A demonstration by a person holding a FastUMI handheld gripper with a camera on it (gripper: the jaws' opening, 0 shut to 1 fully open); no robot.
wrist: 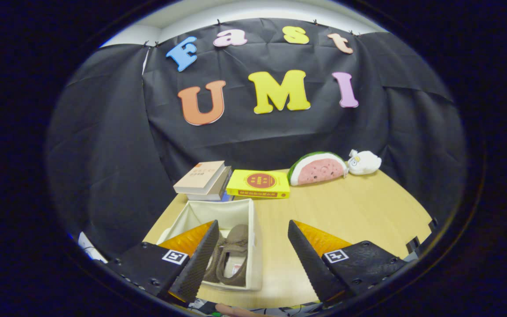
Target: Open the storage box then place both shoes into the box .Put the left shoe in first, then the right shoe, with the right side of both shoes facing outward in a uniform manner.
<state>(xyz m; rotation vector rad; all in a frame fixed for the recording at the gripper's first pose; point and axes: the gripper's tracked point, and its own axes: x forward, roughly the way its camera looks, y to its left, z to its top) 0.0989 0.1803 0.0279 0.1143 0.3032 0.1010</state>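
Pale wood is what the table (350,207) is made of, and it runs across the lower half of the picture up to the black cloth wall behind. On it, left of centre and low in the frame, stands the storage box (253,229), a white fabric bin with its top open. Inside lie two brown shoes (232,255), side by side and lengthwise (the left one is partly hidden behind a finger, so I cannot tell which shoe is which or which side faces out).

The hand-held gripper (252,253) hangs over the near edge of the table at the bottom of the frame, its fingers spread wide with nothing between them but the right wall of the box and bare table. The left finger overlaps the box's near left corner in the picture; the right finger stands over plain wood, well to the right of the box.

Beyond the box, towards the middle of the frame, sits a stack of books (203,179) with a beige cover on top, and just beside it to the right a yellow book (259,184) lying flat. Further right along the back edge are a watermelon-slice plush (317,168) and, touching its right end, a small white plush toy (365,162).
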